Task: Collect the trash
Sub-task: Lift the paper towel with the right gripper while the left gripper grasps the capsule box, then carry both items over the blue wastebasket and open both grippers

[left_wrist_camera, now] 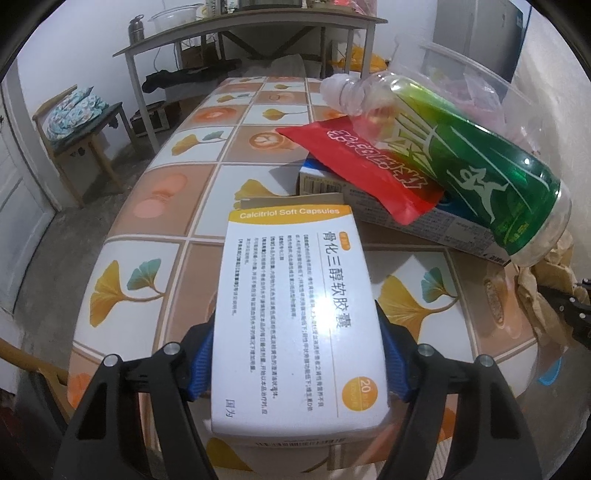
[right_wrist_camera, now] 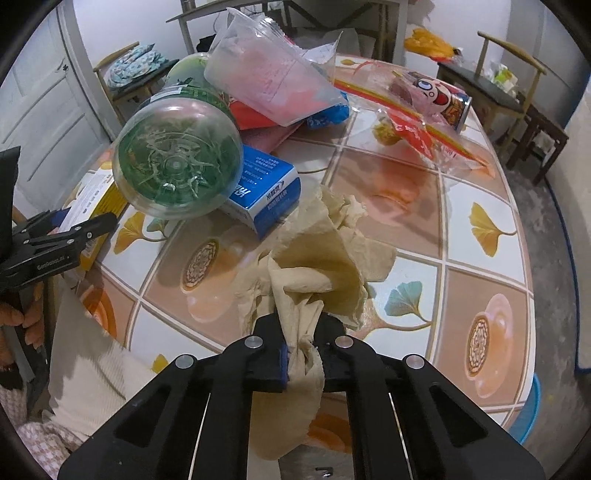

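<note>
My left gripper is shut on a white and yellow medicine box, with the blue pads pressed on its two long sides, above the near edge of the tiled table. Beyond it a green plastic bottle lies tilted on a red packet and a flat carton. In the right wrist view, my right gripper is shut on a crumpled beige tissue, which fans out over the table. The bottle rests on a blue and white box to the left.
A clear plastic bag and a snack wrapper lie further back on the table. Wooden chairs stand at both sides, and a metal table behind. A blue basin sits on the floor. A person's pale sleeve is at lower left.
</note>
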Motion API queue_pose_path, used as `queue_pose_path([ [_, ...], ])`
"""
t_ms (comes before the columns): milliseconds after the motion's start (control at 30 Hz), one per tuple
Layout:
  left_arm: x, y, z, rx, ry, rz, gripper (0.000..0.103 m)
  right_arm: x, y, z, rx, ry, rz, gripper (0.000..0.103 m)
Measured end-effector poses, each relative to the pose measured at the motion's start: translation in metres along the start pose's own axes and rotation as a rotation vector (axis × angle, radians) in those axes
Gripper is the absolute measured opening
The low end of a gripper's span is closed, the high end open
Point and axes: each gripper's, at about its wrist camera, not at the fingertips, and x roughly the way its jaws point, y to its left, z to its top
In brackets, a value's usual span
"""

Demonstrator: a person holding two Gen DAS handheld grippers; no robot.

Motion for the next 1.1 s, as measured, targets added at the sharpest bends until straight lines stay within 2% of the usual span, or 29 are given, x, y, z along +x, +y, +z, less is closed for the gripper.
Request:
queue_pose_path([
  [200,-0.004,0.004,-0.001,-0.017,-0.007,-0.028,0.07,-0.011,-0.002,0.005,0.033,-0.025,-0.014,0.005],
  [1100,-0.061,0.006,-0.006,-0.027,-0.134,-0.056,0.07,-0.054,0.002,-0.006,0.075,-0.119,-0.032,0.005],
])
